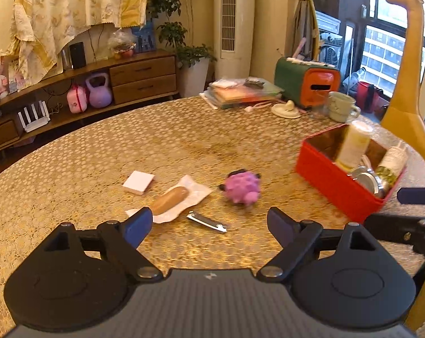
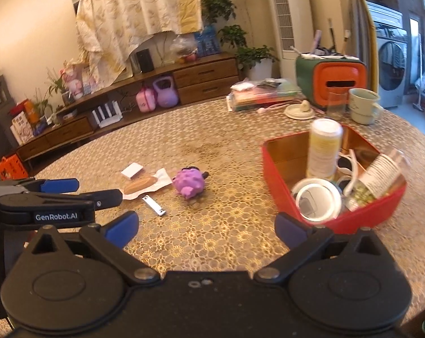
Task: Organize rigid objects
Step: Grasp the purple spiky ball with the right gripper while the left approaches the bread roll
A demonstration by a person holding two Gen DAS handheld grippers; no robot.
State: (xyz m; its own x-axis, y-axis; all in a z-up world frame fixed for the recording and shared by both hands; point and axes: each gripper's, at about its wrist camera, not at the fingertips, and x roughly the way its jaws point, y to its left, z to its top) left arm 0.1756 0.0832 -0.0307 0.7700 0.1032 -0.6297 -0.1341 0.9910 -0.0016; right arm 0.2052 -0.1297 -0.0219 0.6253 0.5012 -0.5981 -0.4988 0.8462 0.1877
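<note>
- Currently my left gripper [image 1: 209, 225] is released: blue pads spread wide over the gold-patterned table [image 1: 99, 155], nothing between them.
- My right gripper [image 2: 206, 231] is likewise released, pads wide apart, nothing held; it hangs just in front of the red tin box [image 2: 271, 169].
- Landmark: the red tin box. Inside it stand a white canister [image 2: 325, 146] upright, a clear labelled bottle [image 2: 381, 174] leaning against the right wall, a roll of white tape [image 2: 316, 200] at the near wall, and white glasses [image 2: 350, 166] between them.
- Left of the box, apart from it, a purple spiky toy [image 2: 189, 184] lies on the table.
- Further left of the box: a nail clipper [image 2: 154, 205], a wrapped sausage [image 2: 140, 185] on its white packet, and a small white box [image 2: 132, 170] beyond it.
- Behind the box: a pale green mug [image 2: 363, 105] and an orange-and-green case [image 2: 330, 80].
</note>
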